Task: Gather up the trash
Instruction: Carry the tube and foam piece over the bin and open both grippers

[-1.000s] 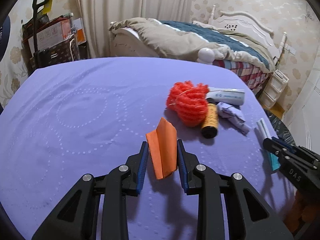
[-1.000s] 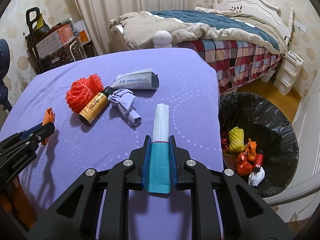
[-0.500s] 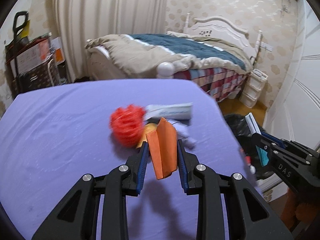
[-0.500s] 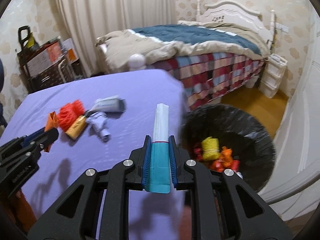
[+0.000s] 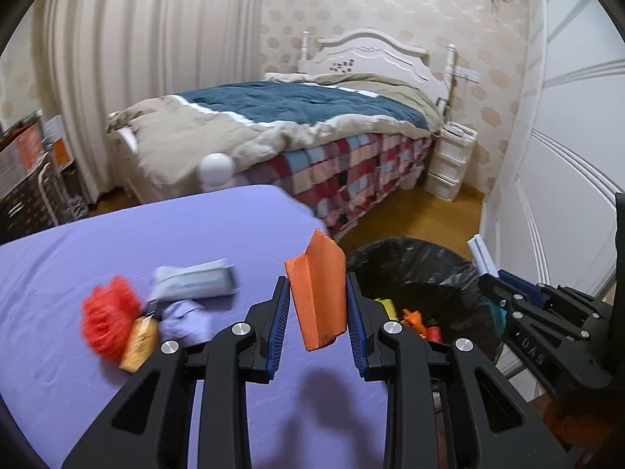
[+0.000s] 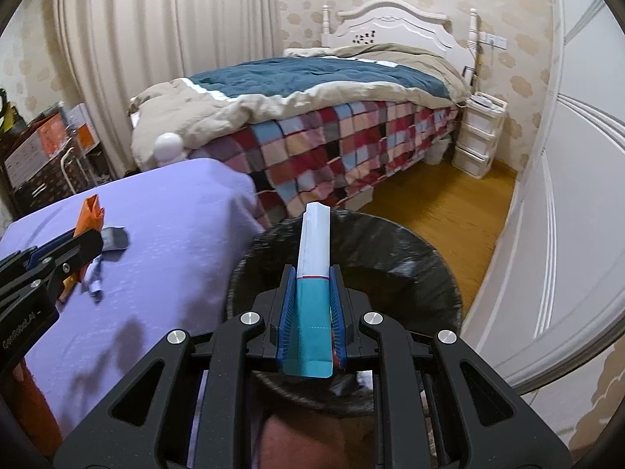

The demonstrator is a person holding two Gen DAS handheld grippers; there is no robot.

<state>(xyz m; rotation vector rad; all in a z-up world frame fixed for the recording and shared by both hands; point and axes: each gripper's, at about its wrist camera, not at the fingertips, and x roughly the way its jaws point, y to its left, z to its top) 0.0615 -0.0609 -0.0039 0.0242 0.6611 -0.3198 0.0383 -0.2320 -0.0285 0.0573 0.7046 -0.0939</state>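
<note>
My left gripper point(image 5: 317, 308) is shut on a folded orange paper point(image 5: 317, 293) and holds it above the right edge of the purple table point(image 5: 156, 234), next to the black-lined trash bin point(image 5: 422, 269). My right gripper point(image 6: 311, 301) is shut on a white and teal flattened carton point(image 6: 313, 273), held directly over the bin point(image 6: 410, 258). On the table lie a red mesh ball point(image 5: 105, 320), a small brown bottle point(image 5: 138, 344), a crumpled lilac paper point(image 5: 183, 316) and a white tube point(image 5: 193, 281).
The bin holds several orange and yellow scraps point(image 5: 414, 320). A bed with a patchwork cover point(image 6: 332, 136) stands behind the table. A white drawer unit point(image 6: 478, 136) stands by the wall. Wooden floor point(image 6: 429, 203) lies to the right of the bin.
Both grippers have swung right from over the table toward the bin, each still holding its item. The right gripper is now over the bin's opening.
</note>
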